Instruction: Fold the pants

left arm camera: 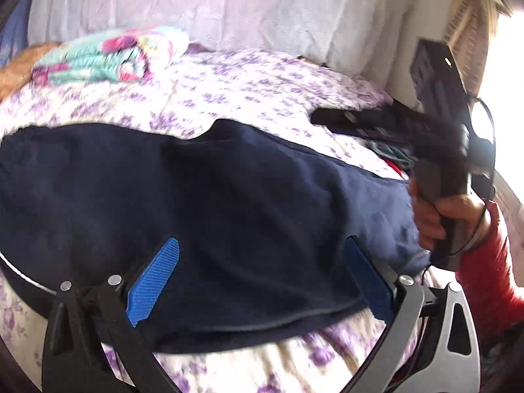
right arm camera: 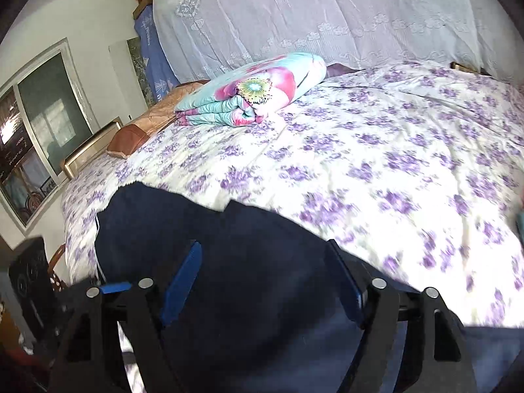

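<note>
Dark navy pants point(left arm camera: 203, 209) lie spread flat on the bed with the purple-flowered sheet point(left arm camera: 229, 88). My left gripper point(left arm camera: 262, 262) is open, its blue pads wide apart just above the near hem of the pants. In the left wrist view, the right gripper's black body point(left arm camera: 439, 124) is held by a hand in a red sleeve at the right, over the pants' right end. In the right wrist view, my right gripper point(right arm camera: 263, 262) is open above the pants point(right arm camera: 262, 262), its blue fingers point(right arm camera: 183, 278) wide apart and holding nothing.
A folded teal and pink floral quilt point(right arm camera: 255, 91) lies at the far side of the bed by a brown pillow point(right arm camera: 154, 121). A white lace curtain point(right arm camera: 327, 9) hangs behind. A window point(right arm camera: 39, 124) and a black speaker point(right arm camera: 29, 275) are at the left.
</note>
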Action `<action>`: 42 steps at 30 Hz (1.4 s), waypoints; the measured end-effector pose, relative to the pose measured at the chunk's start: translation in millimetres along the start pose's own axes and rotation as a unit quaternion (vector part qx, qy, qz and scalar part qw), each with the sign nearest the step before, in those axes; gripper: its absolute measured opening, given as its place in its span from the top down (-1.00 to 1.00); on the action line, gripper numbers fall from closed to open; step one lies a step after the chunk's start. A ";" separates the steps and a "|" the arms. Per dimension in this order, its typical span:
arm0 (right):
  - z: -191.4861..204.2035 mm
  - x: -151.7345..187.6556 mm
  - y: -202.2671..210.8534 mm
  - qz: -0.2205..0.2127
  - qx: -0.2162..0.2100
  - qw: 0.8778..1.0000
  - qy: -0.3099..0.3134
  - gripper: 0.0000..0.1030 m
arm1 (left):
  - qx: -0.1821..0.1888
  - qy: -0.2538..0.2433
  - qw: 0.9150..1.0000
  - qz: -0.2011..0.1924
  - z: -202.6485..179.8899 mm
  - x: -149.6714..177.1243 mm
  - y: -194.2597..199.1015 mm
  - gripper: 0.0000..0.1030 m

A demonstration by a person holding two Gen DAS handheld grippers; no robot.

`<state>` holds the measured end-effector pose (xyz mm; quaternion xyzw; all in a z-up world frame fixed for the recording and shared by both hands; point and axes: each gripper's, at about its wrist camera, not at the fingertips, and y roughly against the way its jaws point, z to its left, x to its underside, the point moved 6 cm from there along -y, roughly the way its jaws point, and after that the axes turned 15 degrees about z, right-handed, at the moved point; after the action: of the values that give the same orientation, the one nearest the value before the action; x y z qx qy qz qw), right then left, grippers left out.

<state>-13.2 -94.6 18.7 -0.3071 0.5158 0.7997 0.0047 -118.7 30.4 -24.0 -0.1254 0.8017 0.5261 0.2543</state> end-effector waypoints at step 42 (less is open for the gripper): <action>-23.4 117.5 93.4 -0.099 -0.033 0.990 -0.099 -0.57 | -0.066 -0.046 0.997 0.007 -1.2 18.6 -24.8 -0.90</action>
<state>-127.5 -194.0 30.7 -0.2761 0.4531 0.8384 0.1245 -122.9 20.2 -53.1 -0.1116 0.7537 0.5849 0.2782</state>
